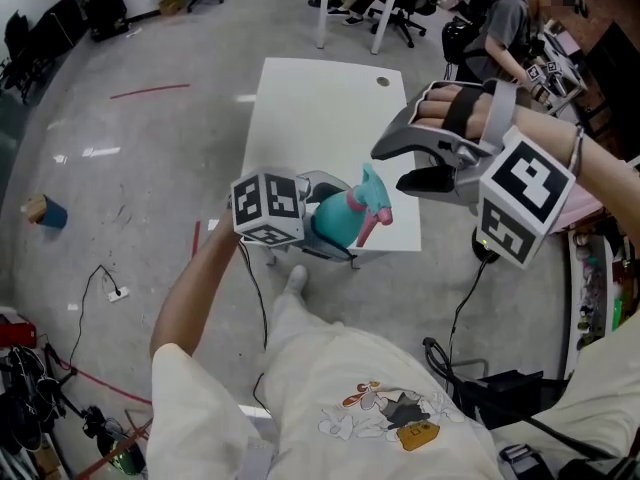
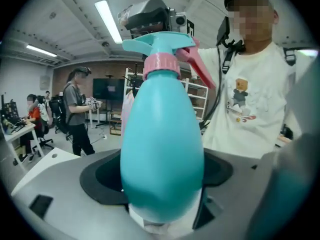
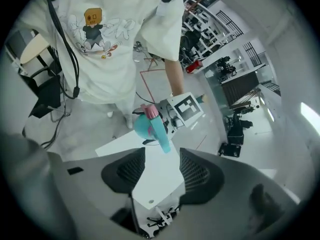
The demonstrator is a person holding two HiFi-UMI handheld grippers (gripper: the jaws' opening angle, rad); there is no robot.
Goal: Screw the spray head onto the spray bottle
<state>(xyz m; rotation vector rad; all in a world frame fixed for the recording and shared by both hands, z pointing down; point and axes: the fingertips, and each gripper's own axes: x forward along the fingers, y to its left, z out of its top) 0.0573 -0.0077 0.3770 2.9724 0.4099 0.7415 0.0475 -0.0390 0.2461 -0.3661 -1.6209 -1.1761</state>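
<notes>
A teal spray bottle (image 1: 335, 223) with a pink collar and a teal-and-pink spray head (image 1: 374, 198) on top is gripped round its lower body by my left gripper (image 1: 322, 220), just above the near edge of the white table (image 1: 320, 108). In the left gripper view the bottle (image 2: 162, 149) fills the middle, with its spray head (image 2: 165, 46) at the top and the left gripper (image 2: 162, 186) shut on it. My right gripper (image 1: 393, 166) hovers open to the upper right of the bottle, apart from it. The right gripper (image 3: 157, 171) has only table between its jaws, and the bottle (image 3: 145, 126) is beyond them.
The small white table (image 3: 125, 141) has a hole near its far corner (image 1: 383, 81). A person (image 1: 510, 28) works at the back right. A blue cup (image 1: 52, 214) and cables (image 1: 105, 278) lie on the concrete floor. Black gear (image 1: 500, 388) sits at the right.
</notes>
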